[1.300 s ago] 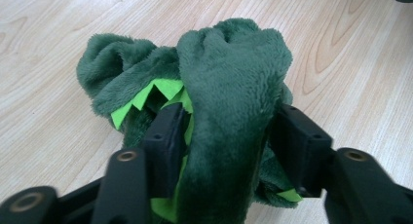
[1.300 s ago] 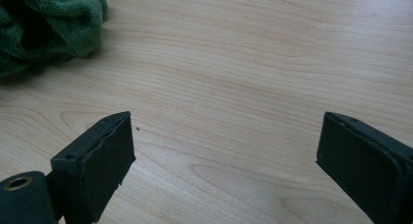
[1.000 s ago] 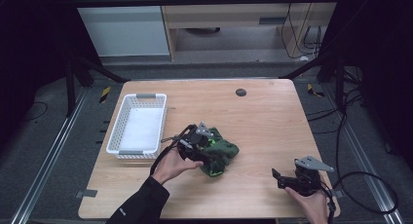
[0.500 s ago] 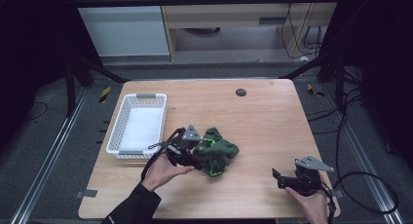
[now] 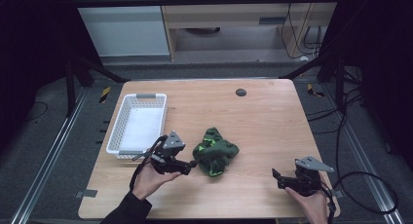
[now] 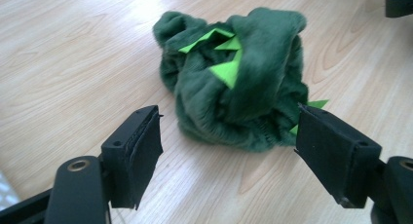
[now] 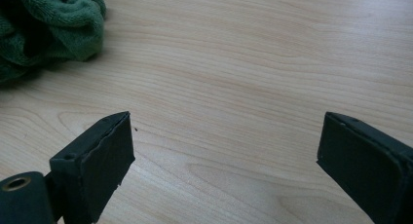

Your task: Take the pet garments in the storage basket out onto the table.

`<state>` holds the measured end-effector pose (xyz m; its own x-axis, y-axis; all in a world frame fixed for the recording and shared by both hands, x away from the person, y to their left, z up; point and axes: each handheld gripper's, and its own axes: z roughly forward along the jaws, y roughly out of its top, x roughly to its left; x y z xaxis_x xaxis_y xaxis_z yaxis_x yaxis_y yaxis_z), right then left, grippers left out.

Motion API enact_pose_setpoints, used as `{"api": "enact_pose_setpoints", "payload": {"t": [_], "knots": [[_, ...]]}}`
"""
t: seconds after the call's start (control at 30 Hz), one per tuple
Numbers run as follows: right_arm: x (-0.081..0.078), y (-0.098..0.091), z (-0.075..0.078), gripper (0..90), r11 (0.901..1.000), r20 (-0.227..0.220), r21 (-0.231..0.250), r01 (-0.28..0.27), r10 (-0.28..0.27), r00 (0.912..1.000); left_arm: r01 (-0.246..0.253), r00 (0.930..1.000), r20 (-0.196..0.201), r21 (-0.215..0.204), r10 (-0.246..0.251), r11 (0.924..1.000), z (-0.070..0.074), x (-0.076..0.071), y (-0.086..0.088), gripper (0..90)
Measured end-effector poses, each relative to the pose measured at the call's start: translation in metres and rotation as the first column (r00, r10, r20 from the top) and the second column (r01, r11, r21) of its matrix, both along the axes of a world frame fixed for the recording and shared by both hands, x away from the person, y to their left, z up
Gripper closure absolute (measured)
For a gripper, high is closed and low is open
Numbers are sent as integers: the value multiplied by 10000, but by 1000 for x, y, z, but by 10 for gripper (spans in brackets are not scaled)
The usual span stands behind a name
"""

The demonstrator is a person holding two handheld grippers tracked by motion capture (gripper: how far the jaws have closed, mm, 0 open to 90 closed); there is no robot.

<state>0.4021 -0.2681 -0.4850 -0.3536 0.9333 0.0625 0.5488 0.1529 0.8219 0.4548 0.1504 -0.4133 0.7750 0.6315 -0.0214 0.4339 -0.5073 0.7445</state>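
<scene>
A crumpled dark green plush cloth (image 5: 215,152) with bright green spikes lies on the wooden table (image 5: 253,117), left of centre. My left gripper (image 5: 191,164) sits just left of it, open, its jaws aimed at the cloth. In the left gripper view the cloth (image 6: 234,78) lies a short way beyond the open left gripper (image 6: 229,148), untouched. My right gripper (image 5: 276,177) rests near the front right edge, open and empty. The right gripper view has bare wood between the spread jaws of the right gripper (image 7: 224,153) and the cloth (image 7: 46,29) at top left.
A white slatted basket (image 5: 139,122) stands at the table's left side, just behind my left hand. A small black disc (image 5: 240,92) lies near the far edge. Dark frame rails and cables surround the table.
My left gripper has let go of the green cloth and drawn back to the left, leaving it on the table. The right gripper has not moved.
</scene>
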Motion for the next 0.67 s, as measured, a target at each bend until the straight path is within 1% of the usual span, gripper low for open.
{"api": "enact_pose_setpoints", "payload": {"t": [0.07, 0.1, 0.2, 0.27, 0.4, 0.47, 0.5, 0.53, 0.6, 0.67], "knots": [[0, 0, 0, 63, 10000, -3, -16, 6, -6, 10000, -181, 9998, 50, 21, 181, 9998, -4, -2, 5, 242], [0, -1, -1, 64, 9999, 58, -132, -22, 23, 10000, -244, 9997, 64, 37, 244, 9997, -5, -3, 7, 241], [-1, 1, -1, 63, 9999, -22, -107, -44, 44, 10000, -507, 9987, 60, -92, 508, 9987, -10, -7, 15, 237], [0, 1, -2, 64, 9997, 53, -227, -88, 89, 9999, -718, 9973, 109, -218, 721, 9972, -14, -11, 22, 236], [-1, 1, -2, 63, 9996, 93, -258, -95, 97, 9999, -1053, 9944, -127, -477, 1048, 9933, -20, -16, 35, 234], [-2, 2, -2, 62, 9998, 42, -193, -85, 85, 10000, -1144, 9934, -163, -436, 1137, 9925, -24, -19, 40, 234], [-2, 2, -2, 59, 9996, 62, -242, -121, 123, 9999, -1162, 9932, -169, -429, 1156, 9923, -26, -19, 41, 234], [-2, 2, -3, 57, 9995, 92, -299, -139, 141, 9999, -1278, 9918, -140, -483, 1273, 9906, -28, -21, 44, 234], [-2, 2, -3, 53, 9996, 23, -233, -129, 130, 9999, -1420, 9898, 26, -427, 1423, 9889, -30, -23, 49, 235], [-2, 3, -3, 52, 9994, 60, -320, -129, 131, 9999, -1620, 9867, 11, -519, 1623, 9854, -35, -27, 58, 235]]}}
